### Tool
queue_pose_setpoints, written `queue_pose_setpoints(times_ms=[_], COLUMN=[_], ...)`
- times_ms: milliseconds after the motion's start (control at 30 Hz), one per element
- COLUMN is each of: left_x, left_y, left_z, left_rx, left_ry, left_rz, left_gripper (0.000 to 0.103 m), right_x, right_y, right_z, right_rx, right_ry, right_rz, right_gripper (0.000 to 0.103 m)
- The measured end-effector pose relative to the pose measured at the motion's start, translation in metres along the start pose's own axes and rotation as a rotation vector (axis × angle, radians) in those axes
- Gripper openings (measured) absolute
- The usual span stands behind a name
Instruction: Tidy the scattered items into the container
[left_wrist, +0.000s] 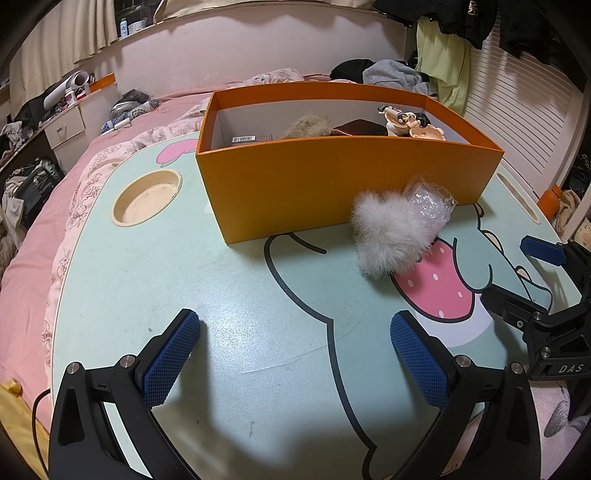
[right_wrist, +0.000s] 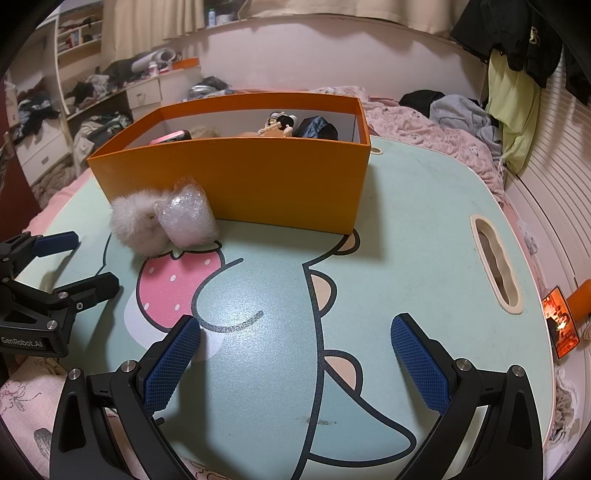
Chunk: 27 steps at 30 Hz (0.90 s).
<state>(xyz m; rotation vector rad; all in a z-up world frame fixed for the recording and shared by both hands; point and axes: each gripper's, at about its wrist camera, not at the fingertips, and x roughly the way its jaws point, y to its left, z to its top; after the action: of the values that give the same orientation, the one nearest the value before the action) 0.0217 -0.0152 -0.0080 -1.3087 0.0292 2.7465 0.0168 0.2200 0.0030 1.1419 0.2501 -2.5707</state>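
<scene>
An orange box stands on the cartoon-print lap table; it also shows in the right wrist view. Inside it lie a figurine, a dark pouch, a fur ball and a small carton. A white fluffy pom-pom and a clear bubble-wrap packet lie on the table against the box front; they also show in the right wrist view, the pom-pom left of the packet. My left gripper is open and empty, short of the pom-pom. My right gripper is open and empty, right of both.
The table has a round cup recess at the left and a slot handle at the right. A lit phone lies off the right edge. Pink bedding surrounds the table. Clothes hang at the right.
</scene>
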Motion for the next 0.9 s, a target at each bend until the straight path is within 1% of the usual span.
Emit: queue_pose_setpoints(times_ms=[900], left_x=[0.0004], left_y=[-0.002], left_z=[0.0006], left_rx=[0.0], left_ry=[0.0], left_rz=[0.0], left_gripper=[0.103], right_x=[-0.0004], right_y=[0.0001], right_z=[-0.0004], right_rx=[0.0], right_ry=[0.0], right_rz=[0.0], right_gripper=[0.103])
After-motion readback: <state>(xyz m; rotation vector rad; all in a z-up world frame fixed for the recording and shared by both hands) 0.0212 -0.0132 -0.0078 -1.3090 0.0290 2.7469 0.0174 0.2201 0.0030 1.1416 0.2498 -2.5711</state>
